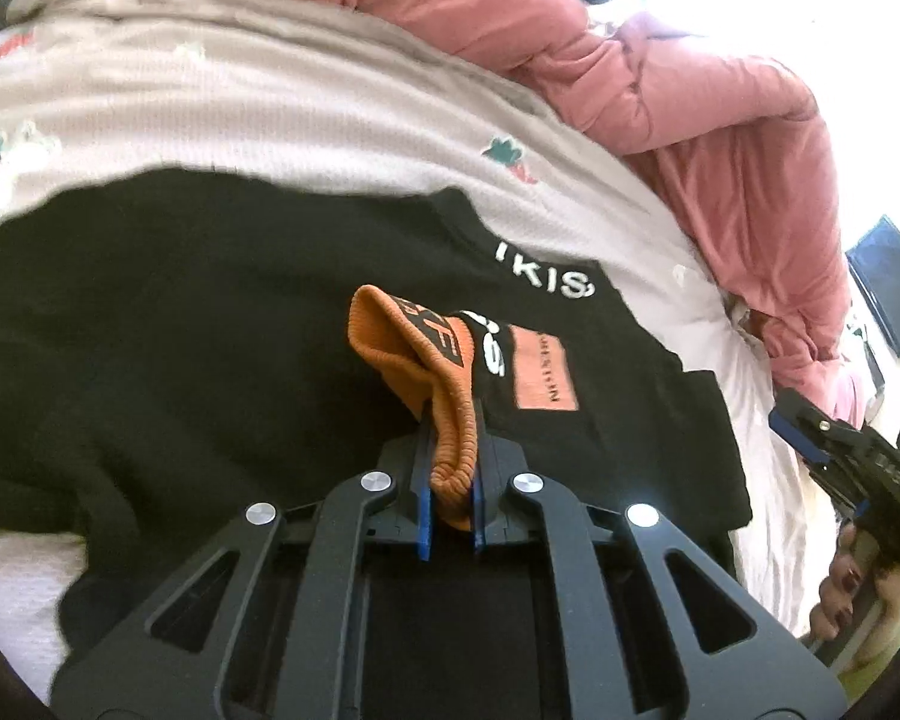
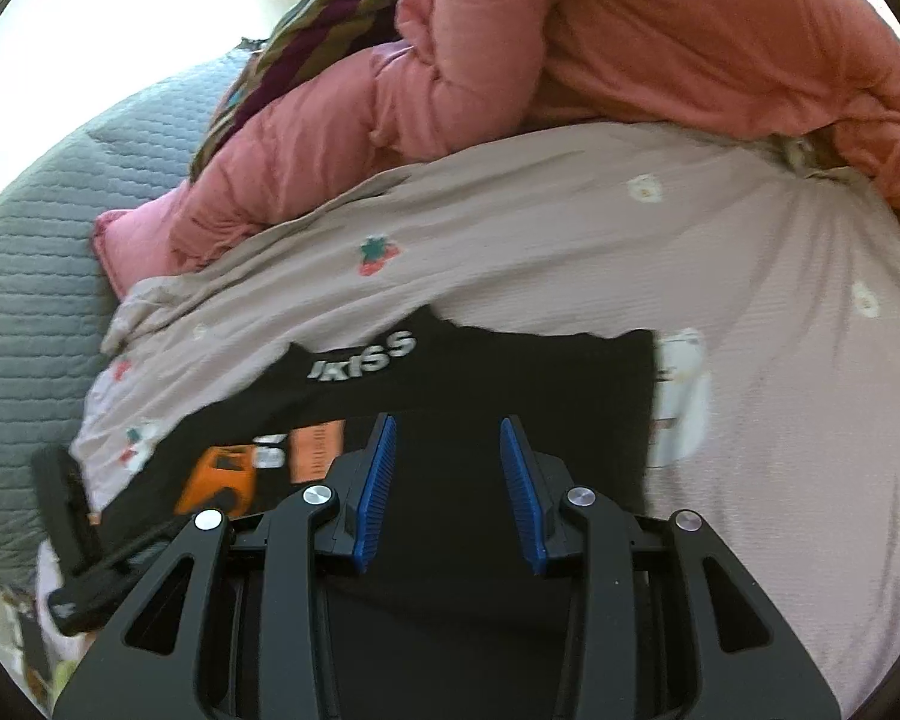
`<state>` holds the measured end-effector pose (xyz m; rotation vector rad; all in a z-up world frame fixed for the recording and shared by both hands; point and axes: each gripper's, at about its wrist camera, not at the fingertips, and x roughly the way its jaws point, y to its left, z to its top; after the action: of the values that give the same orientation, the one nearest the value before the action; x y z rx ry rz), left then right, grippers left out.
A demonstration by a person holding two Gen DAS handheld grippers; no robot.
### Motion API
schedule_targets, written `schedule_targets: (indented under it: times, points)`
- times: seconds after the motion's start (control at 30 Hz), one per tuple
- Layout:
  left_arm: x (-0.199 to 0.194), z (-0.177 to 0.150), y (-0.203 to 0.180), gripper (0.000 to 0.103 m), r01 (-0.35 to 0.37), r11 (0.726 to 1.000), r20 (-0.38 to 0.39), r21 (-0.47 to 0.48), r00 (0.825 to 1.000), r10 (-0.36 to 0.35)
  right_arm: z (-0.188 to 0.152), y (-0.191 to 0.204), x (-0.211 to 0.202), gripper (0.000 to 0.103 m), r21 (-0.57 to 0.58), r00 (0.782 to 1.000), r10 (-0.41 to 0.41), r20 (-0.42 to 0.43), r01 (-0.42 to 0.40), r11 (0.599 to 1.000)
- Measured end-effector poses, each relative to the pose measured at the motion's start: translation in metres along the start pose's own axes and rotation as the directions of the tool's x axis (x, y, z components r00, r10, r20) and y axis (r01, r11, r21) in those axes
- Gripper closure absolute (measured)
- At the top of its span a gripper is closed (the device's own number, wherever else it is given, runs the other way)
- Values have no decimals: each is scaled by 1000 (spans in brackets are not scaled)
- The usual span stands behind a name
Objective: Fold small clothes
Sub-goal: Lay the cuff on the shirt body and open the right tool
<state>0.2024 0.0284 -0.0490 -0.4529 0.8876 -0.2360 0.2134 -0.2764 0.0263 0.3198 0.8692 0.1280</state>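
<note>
A black garment (image 1: 180, 324) with white lettering and an orange patch lies spread on a bed sheet. My left gripper (image 1: 450, 468) is shut on its orange ribbed cuff (image 1: 414, 348) and holds it just above the black cloth. In the right wrist view the same black garment (image 2: 480, 384) lies under my right gripper (image 2: 447, 456), which is open and empty over it. The orange cuff (image 2: 222, 480) and the left gripper show at the lower left of that view. The right gripper (image 1: 810, 438) shows at the right edge of the left wrist view.
The pale sheet with small strawberry prints (image 2: 570, 240) covers the bed. A bulky pink quilt (image 2: 630, 42) is heaped at the far side. A grey quilted cover (image 2: 36, 240) lies to the left. A dark screen (image 1: 888, 282) stands at the right.
</note>
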Motion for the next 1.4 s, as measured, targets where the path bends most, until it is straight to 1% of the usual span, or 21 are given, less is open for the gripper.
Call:
schedule_targets:
  times: [0.1, 0.17, 0.27, 0.37, 0.5, 0.67, 0.73, 0.77, 0.83, 0.87, 0.93, 1.03, 1.1, 1.13, 1.27, 1.33, 1.4]
  points:
    - [-16, 3, -6, 100, -37, 997, 55, 65, 998, 33, -5, -10, 1, 67, 15, 1000, -25, -3, 25, 1000]
    - [-25, 5, -11, 100, -80, 990, 92, 116, 993, 69, -8, -13, 2, 67, 14, 999, -38, -13, 38, 999]
    - [-35, 4, -17, 100, -125, 977, 128, 172, 986, 104, -14, -15, 3, 67, -13, 998, -62, -27, 61, 998]
    - [-42, 4, -17, 100, -145, 970, 144, 194, 983, 118, -17, -15, 4, 67, -30, 996, -82, -29, 81, 996]
    - [-41, 5, -11, 97, -155, 970, 127, 185, 983, 133, -19, -14, 5, 67, -39, 996, -89, -31, 88, 995]
    - [-55, 11, 11, 95, -184, 975, 144, 122, 975, 166, -21, -8, 8, 67, -67, 995, -91, -37, 88, 994]
    - [-59, 12, 15, 95, -195, 974, 156, 116, 972, 176, -22, -3, 10, 67, -85, 995, -91, -44, 87, 993]
    - [-60, 12, 15, 95, -193, 973, 155, 122, 973, 174, -24, 0, 12, 65, -96, 995, -89, -48, 84, 992]
    - [-57, 10, 10, 95, -173, 974, 132, 145, 979, 154, -27, 7, 15, 65, -123, 994, -86, -61, 79, 989]
    - [-51, 8, 6, 92, -162, 972, 102, 169, 984, 146, -29, 10, 17, 65, -137, 994, -85, -66, 75, 988]
    - [-39, 2, 1, 84, -158, 965, 53, 209, 987, 150, -33, 16, 21, 64, -164, 993, -86, -85, 72, 984]
    - [-25, -6, 2, 83, -179, 958, -6, 226, 983, 185, -41, 24, 28, 63, -204, 988, -91, -122, 64, 977]
    - [-14, -10, 14, 80, -207, 958, -64, 196, 973, 223, -47, 26, 34, 62, -223, 984, -97, -150, 62, 973]
    - [-12, -11, 18, 79, -208, 961, -73, 183, 972, 224, -50, 26, 37, 61, -231, 981, -107, -165, 67, 971]
    - [-16, -13, 27, 79, -207, 964, -76, 165, 972, 221, -60, 17, 54, 58, -240, 959, -165, -230, 108, 965]
    - [-18, -14, 28, 73, -219, 962, -68, 160, 970, 232, -61, 12, 55, 58, -217, 959, -149, -240, 96, 971]
    - [-21, -14, 30, 73, -209, 967, -67, 147, 973, 221, -61, 13, 51, 58, -219, 962, -143, -234, 91, 972]
